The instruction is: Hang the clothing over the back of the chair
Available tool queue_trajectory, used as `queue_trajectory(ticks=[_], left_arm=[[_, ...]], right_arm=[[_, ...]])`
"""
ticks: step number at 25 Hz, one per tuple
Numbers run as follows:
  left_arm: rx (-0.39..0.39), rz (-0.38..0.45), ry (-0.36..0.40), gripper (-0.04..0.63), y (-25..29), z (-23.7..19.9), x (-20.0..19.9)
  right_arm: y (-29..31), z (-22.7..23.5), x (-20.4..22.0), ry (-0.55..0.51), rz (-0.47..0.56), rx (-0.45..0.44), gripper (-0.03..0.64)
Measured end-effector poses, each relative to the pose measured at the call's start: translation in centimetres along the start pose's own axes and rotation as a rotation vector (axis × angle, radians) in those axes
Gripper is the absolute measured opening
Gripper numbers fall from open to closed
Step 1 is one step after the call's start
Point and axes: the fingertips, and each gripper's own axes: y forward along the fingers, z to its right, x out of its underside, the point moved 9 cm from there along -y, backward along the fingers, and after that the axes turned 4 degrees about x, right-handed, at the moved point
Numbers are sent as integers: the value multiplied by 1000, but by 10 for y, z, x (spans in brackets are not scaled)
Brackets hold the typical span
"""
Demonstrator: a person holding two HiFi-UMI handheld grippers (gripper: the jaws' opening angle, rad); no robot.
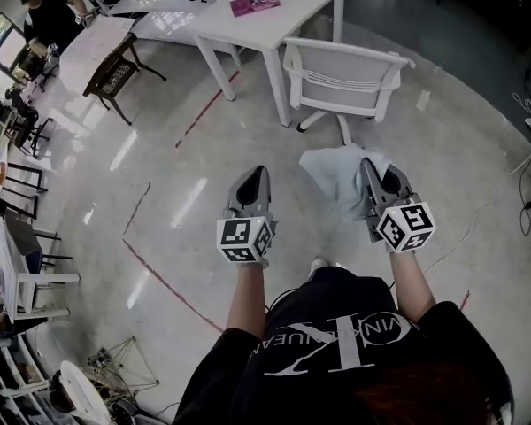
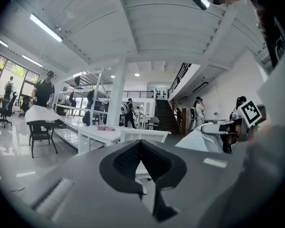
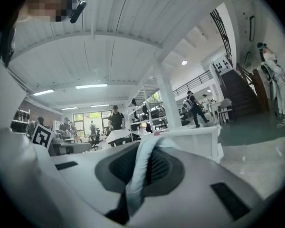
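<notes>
- Pinching a fold of the pale blue-grey clothing (image 3: 135, 177) in the right gripper (image 3: 149, 148), both pads pressing on the cloth.
- Carrying the rest of the clothing (image 1: 332, 177) in a loose drape ahead of the right gripper (image 1: 369, 162), between it and the chair.
- Holding the left gripper (image 1: 258, 172) level alongside, jaws pressed together on nothing, apart from the cloth.
- Showing the same in the left gripper view: left gripper (image 2: 141, 144) with its tips meeting and no cloth between them.
- Facing the white chair (image 1: 345, 78), slatted back turned toward the grippers, bare of any clothing.
- Catching that chair (image 2: 145, 136) dead ahead in the left gripper view too, with the white table behind it.
- Standing over a glossy pale floor (image 1: 159, 175), mirroring streaks of ceiling light and crossed by thin red lines (image 1: 208, 104).
- Backing onto the white table (image 1: 274, 16), just beyond the chair, with a pink book (image 1: 254, 3) lying on top.
- Taking in a dark wooden chair (image 1: 115, 69) to the left and a person in black (image 1: 49, 16) seated in the far corner.
- Opening onto a tall white hall: boarded ceiling (image 2: 147, 23) with strip lights, a column, a dark staircase (image 2: 166, 115) climbing to a railed upper level, several people standing around.
</notes>
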Motion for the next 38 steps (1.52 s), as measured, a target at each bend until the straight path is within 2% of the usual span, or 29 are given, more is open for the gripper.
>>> queue_trajectory(ticks=[8, 12, 19, 27, 38], left_arm=[[23, 6, 2, 12, 31, -11, -4], [50, 9, 20, 11, 40, -9, -12], [73, -34, 5, 12, 57, -12, -5], [147, -35, 14, 12, 114, -15, -8], [187, -49, 9, 12, 201, -46, -24]], right_arm=[[15, 12, -8, 5, 18, 9, 31], [12, 22, -14, 8, 35, 54, 31], [15, 31, -14, 18, 25, 83, 31], [41, 57, -18, 13, 29, 111, 32], [105, 98, -38, 28, 44, 134, 31]])
